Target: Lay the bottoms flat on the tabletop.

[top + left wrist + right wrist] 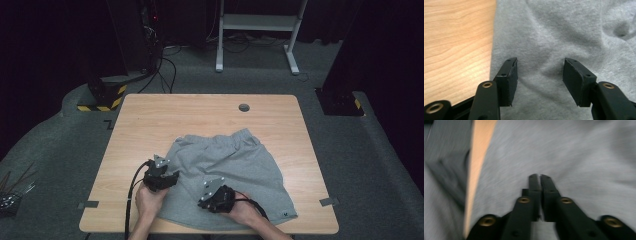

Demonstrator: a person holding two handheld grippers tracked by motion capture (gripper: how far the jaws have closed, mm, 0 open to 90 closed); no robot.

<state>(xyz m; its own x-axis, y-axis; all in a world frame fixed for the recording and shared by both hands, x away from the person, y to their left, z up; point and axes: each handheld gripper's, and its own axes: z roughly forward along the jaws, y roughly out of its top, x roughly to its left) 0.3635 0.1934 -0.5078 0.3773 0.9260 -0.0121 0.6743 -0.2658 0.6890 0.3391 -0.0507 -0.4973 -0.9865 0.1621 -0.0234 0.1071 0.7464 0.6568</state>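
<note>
Left tongs [539, 72] gaping over grey shorts [564, 32], right tongs [539, 180] closed

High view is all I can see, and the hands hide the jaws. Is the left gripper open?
Observer: Yes. The left gripper has its jaws apart over the shorts, with no cloth pinched.
Operator: Is it close to the edge of the shorts?
Observer: Yes. One jaw sits just inside the edge, beside the bare table.
Operator: What about the right one?
Observer: The right gripper has its jaws almost together, low over the cloth. That picture is blurred, so I cannot tell if any cloth is caught.
</note>
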